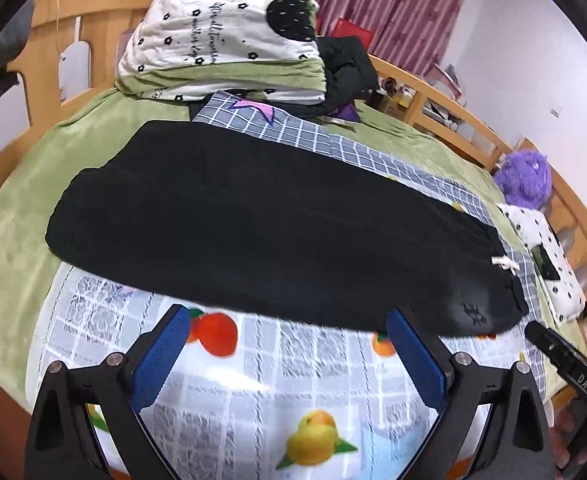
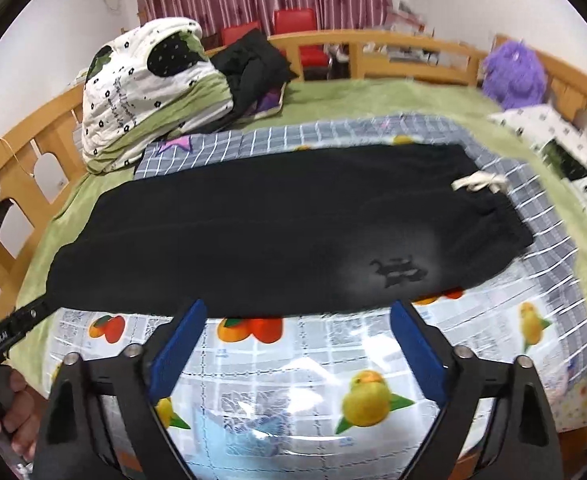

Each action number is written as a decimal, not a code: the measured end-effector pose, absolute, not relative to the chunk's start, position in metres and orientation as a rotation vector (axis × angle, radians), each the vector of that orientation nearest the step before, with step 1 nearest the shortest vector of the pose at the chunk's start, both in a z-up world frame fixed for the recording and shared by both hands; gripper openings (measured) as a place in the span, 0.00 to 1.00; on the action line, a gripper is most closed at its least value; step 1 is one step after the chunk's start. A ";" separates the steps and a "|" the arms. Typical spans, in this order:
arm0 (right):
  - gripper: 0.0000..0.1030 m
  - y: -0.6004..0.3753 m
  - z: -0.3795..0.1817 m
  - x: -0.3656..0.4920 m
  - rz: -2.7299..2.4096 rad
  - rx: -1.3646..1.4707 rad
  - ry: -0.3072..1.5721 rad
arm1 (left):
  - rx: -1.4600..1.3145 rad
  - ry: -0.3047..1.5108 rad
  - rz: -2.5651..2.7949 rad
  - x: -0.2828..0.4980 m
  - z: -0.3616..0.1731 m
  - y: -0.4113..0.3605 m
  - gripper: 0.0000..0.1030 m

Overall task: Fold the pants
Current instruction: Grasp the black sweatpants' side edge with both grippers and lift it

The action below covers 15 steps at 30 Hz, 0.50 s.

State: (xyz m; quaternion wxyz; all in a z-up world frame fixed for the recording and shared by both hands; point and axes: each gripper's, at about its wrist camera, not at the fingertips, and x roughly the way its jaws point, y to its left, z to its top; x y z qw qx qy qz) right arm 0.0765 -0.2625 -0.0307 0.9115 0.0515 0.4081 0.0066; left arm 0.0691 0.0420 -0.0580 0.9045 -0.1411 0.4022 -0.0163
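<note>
Left wrist view: left hand-held gripper (image 1: pixel 287 320) spread wide, empty, just short of black pants (image 1: pixel 277 232) lying flat on fruit-print sheet (image 1: pixel 253 364) (waistband to right).

Right wrist view: right hand-held gripper (image 2: pixel 298 316) likewise spread, empty, at pants' (image 2: pixel 277 228) near edge; white drawstring (image 2: pixel 479 182) far right.

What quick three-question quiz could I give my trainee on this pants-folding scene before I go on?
1. True or false: the black pants lie flat, already folded lengthwise, on the fruit-print cloth.
2. Which end of the pants carries the white drawstring in the right wrist view?
A. left end
B. right end
C. middle
3. Fill in: both the left hand-held gripper and the right hand-held gripper are ____ and hold nothing.

Key:
1. True
2. B
3. open
</note>
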 end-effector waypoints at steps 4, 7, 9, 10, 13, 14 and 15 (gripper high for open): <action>0.81 -0.265 -0.028 0.098 -0.001 0.034 0.820 | -0.257 0.835 0.023 0.090 -0.063 0.064 0.96; 0.81 -0.287 -0.021 0.110 -0.007 0.034 0.786 | -0.275 0.856 0.035 0.099 -0.074 0.085 0.96; 0.81 -0.309 -0.025 0.121 -0.006 0.050 0.797 | -0.292 0.881 0.025 0.103 -0.086 0.096 0.95; 0.81 -0.323 -0.031 0.127 -0.015 0.066 0.811 | -0.293 0.885 0.019 0.104 -0.093 0.102 0.93; 0.81 -0.365 -0.061 0.138 -0.047 0.116 0.863 | -0.305 0.903 0.009 0.107 -0.118 0.115 0.89; 0.79 -0.377 -0.072 0.140 -0.055 0.139 0.881 | -0.318 0.909 0.008 0.107 -0.124 0.118 0.88; 0.76 -0.391 -0.084 0.141 -0.057 0.176 0.894 | -0.335 0.919 0.012 0.107 -0.133 0.121 0.87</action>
